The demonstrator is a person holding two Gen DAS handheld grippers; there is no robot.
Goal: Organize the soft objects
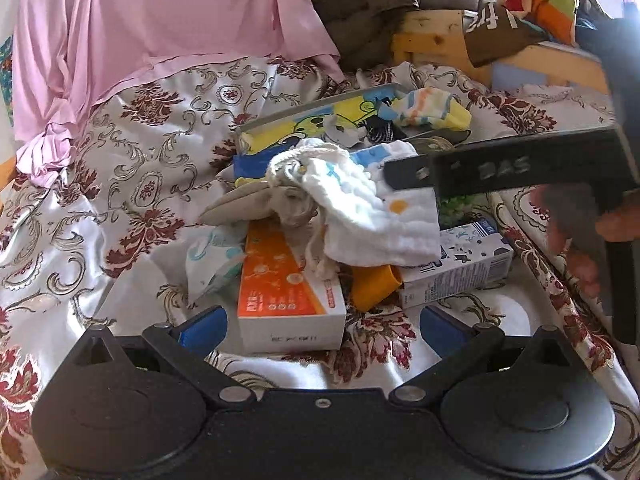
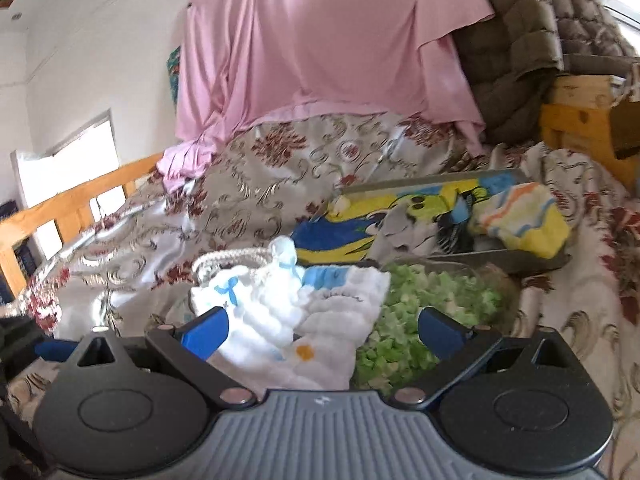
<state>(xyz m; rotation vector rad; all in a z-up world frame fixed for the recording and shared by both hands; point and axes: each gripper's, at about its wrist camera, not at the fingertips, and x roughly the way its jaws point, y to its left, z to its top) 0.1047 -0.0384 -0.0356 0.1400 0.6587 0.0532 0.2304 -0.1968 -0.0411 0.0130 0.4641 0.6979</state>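
Note:
A white muslin cloth with blue and orange prints lies crumpled on top of a pile on the bedspread. In the right wrist view this cloth sits between the wide-apart fingers of my right gripper, which is open. From the left wrist view, that gripper's black side plate reaches in from the right over the cloth, with a hand holding it. My left gripper is open low over the bedspread, with an orange and white box just ahead of its fingers. A beige soft item lies under the cloth.
A cartoon-print tray behind the pile holds a yellow striped cloth. A blue and white carton and an orange fabric piece lie to the right. Green bits lie beside the cloth. A pink sheet drapes behind.

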